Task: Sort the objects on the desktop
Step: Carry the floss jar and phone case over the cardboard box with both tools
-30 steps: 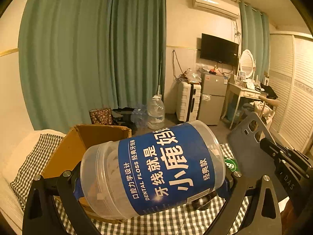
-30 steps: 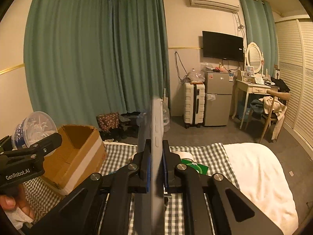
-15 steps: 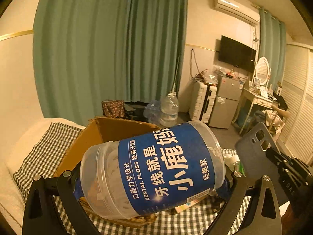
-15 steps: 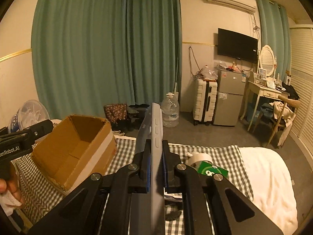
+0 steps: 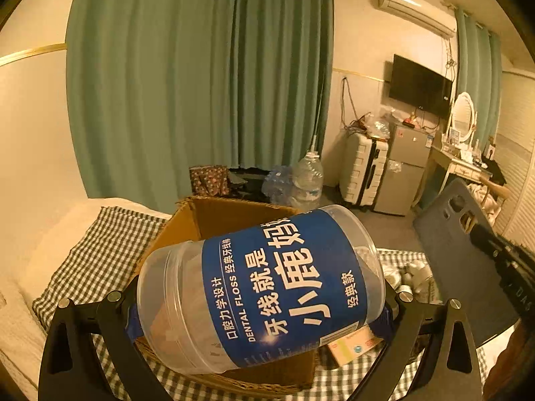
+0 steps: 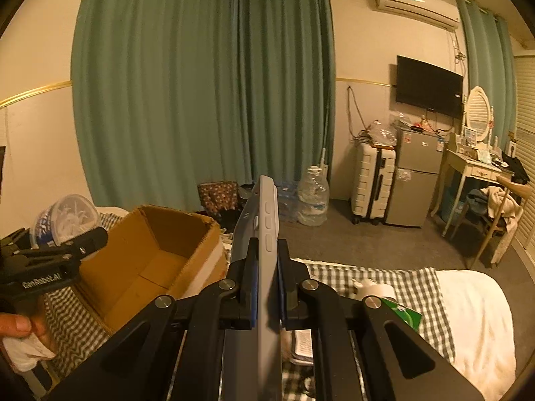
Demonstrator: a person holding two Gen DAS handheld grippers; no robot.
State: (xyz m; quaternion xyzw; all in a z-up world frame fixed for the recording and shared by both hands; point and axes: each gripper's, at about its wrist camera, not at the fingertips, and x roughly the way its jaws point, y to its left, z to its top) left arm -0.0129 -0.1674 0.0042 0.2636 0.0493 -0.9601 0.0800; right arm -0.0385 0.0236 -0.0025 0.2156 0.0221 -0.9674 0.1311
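Each view is taken along its own fingers, level, toward the green curtains (image 5: 200, 83). The cardboard box (image 5: 234, 220) is seen close, lower centre left-wrist, lower left right-wrist; both are shared.

Left tongs (image 5: 260, 304) clamp a tilted floss jar (image 5: 260, 287) over the open box (image 5: 230, 217) — a phone case (image 5: 461, 254) at right.
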